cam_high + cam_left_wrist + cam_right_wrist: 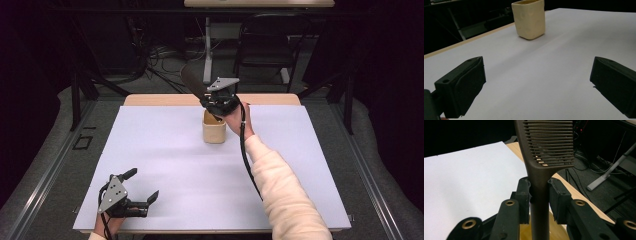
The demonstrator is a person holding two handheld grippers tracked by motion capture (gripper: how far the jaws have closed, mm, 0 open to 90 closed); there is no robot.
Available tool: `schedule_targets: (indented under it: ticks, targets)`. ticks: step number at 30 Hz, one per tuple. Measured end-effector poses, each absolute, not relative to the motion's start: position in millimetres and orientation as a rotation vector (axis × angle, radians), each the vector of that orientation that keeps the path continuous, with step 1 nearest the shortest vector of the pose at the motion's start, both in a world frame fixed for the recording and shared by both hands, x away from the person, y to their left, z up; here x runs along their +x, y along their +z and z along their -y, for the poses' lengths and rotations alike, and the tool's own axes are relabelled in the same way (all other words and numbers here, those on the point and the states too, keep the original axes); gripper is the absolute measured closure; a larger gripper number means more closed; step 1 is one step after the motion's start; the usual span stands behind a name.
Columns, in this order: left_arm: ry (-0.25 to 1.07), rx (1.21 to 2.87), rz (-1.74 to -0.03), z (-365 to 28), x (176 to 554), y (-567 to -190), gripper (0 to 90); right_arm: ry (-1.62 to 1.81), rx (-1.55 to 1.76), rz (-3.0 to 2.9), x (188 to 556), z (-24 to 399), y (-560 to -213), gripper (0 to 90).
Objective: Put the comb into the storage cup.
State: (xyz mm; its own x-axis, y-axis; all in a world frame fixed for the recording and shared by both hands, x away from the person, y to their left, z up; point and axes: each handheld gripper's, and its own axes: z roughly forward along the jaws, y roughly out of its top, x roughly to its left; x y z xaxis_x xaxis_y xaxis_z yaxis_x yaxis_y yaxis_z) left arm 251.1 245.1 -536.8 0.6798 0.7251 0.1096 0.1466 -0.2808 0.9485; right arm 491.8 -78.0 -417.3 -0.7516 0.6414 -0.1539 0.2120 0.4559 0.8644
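The right gripper is clenched on the handle of a dark brown comb, its two pads pressing the narrow shaft from either side just below where the teeth begin. Seen from above, that gripper hovers over the cream cup, with the comb angled up and away toward the far edge of the table, its toothed end well clear of the cup's rim. Nearer the person, the left gripper rests low by the front edge, jaws spread wide with nothing between them; its own view looks across bare white surface to the cup standing upright farther off. The comb looks light, stiff and smooth, likely plastic, so it may twist or slide in a loose grip; the handle is the sensible place to hold it, since the fine teeth could bend or snap under the pads.
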Motion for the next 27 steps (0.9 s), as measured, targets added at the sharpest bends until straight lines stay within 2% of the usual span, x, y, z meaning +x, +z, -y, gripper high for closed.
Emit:
schedule_targets:
  ticks: [27]
  targets:
    - [0.655,1.796,-0.692,-245,251,-537,0.1,1.225,0.723,-2.267,495,74,-434,71.1]
